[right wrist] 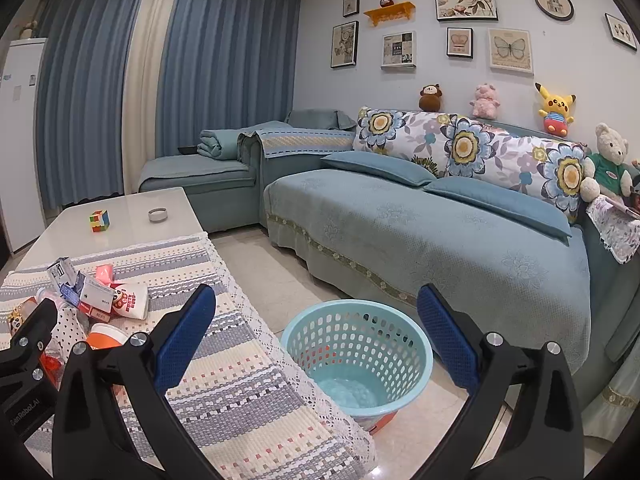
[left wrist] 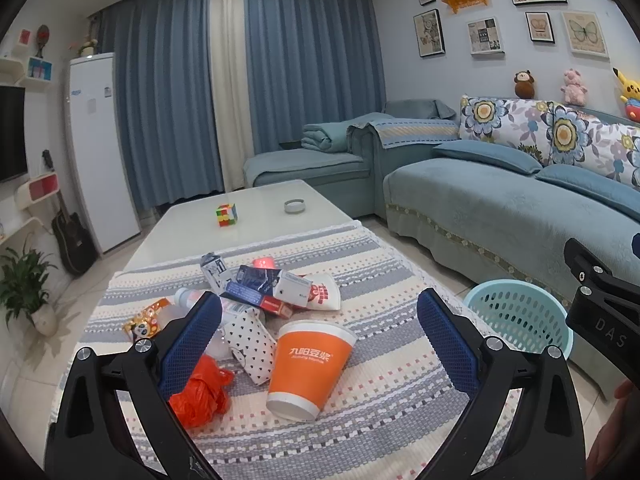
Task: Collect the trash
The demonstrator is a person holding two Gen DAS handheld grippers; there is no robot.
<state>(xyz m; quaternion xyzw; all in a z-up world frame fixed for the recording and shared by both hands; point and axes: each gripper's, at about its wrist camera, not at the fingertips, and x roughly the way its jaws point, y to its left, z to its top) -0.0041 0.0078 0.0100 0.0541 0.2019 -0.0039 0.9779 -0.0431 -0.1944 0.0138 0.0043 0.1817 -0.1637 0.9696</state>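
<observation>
A heap of trash lies on the striped cloth (left wrist: 380, 280): an orange paper cup (left wrist: 308, 368) on its side, a crumpled orange plastic bag (left wrist: 204, 396), a spotted white carton (left wrist: 252, 344), a blue and red box (left wrist: 260, 288), a snack wrapper (left wrist: 146, 320). My left gripper (left wrist: 320, 340) stands open just above the cup, which lies between its blue pads. A turquoise perforated basket (right wrist: 356, 356) stands on the floor beside the table. My right gripper (right wrist: 316, 336) is open over the basket, holding nothing. The pile (right wrist: 96, 300) shows at the left of the right wrist view.
A puzzle cube (left wrist: 227, 215) and a small round dish (left wrist: 294, 206) sit on the white table (left wrist: 256, 200) beyond the cloth. A teal sofa (right wrist: 440, 232) runs along the right. A guitar (left wrist: 74, 240) and a potted plant (left wrist: 28, 288) stand at the left.
</observation>
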